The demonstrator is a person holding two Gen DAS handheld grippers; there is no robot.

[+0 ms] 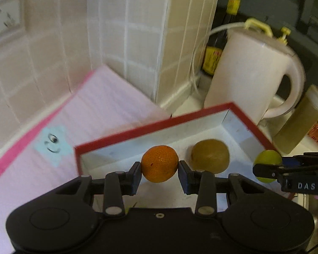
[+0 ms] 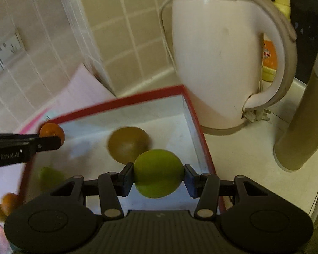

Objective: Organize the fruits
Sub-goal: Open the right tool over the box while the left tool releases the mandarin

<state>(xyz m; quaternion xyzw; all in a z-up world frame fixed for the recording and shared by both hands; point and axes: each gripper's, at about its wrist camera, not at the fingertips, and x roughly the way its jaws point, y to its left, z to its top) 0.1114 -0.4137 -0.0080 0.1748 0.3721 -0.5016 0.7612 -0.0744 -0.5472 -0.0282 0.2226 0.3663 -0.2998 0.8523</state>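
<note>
Gripping an orange [image 1: 159, 163], the left gripper [image 1: 159, 172] hangs over the red-rimmed box [image 1: 137, 131]; the right gripper [image 2: 159, 174] clamps a green fruit [image 2: 158, 173]. Inside lies a brownish kiwi [image 2: 128, 145], long axis crosswise.

Kiwi [image 2: 128, 145] lies in the box [image 2: 196, 124] at centre frame; the mandarin [image 1: 159, 163] hangs over the box's left side, the lime [image 2: 158, 173] over its right; kettle [image 2: 224, 53] stands behind the box, upper right; mat [image 1: 108, 105] spreads left of it.

Each hand-held gripper [image 1: 159, 169] is black, with blue pads [image 1: 183, 174] and silver rivets
</note>
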